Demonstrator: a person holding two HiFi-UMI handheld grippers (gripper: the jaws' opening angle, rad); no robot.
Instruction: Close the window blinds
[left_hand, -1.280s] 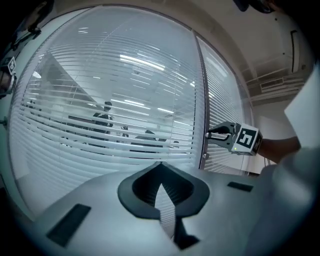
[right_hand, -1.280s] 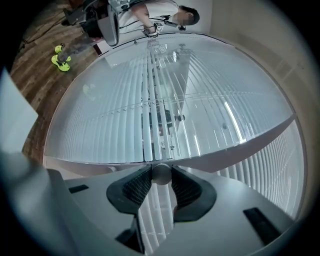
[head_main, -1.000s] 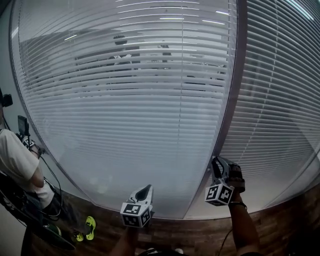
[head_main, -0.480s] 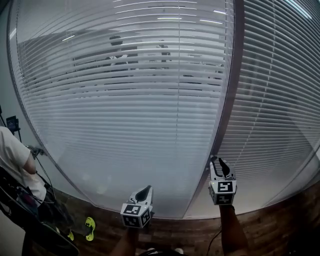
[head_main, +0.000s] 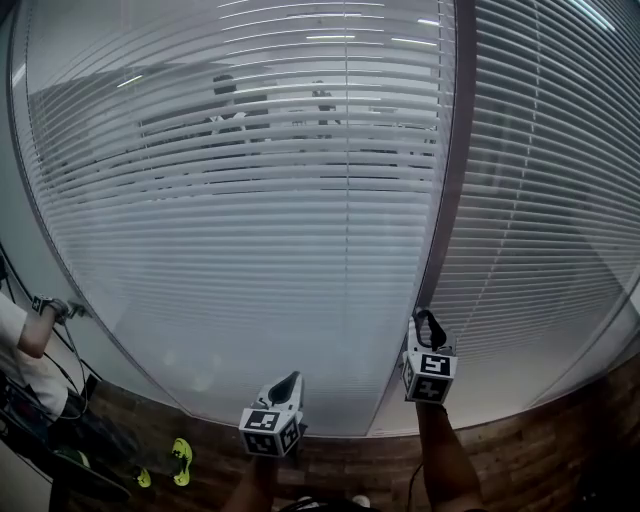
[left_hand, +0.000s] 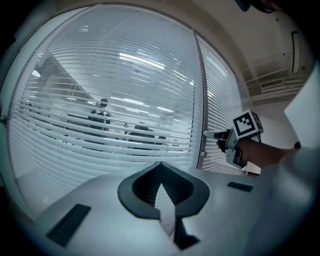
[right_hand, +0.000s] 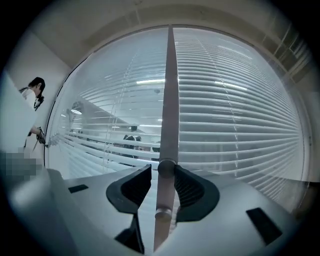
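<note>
Two white slatted blinds hang side by side, the wide left blind (head_main: 250, 230) and the right blind (head_main: 545, 200), with a dark mullion (head_main: 455, 150) between them. Through the left blind's upper slats I still see figures behind the glass. A thin tilt wand (right_hand: 169, 100) hangs in front of the mullion and passes between the jaws of my right gripper (right_hand: 162, 167), which is shut on it. In the head view the right gripper (head_main: 430, 322) stands upright by the mullion's lower end. My left gripper (head_main: 287, 383) hangs lower left, shut and empty (left_hand: 160, 165), a short way from the left blind.
A person's arm and white sleeve (head_main: 25, 335) show at the left edge, with cables and yellow-green shoes (head_main: 180, 458) on the floor below. A dark wood-look band (head_main: 560, 440) runs under the windows. The left gripper view shows the right gripper (left_hand: 210, 134) at the mullion.
My right gripper has rolled on the wand, its marker cube going from tilted to upright. The left gripper stayed put. The person at the left has shifted further out of view.
</note>
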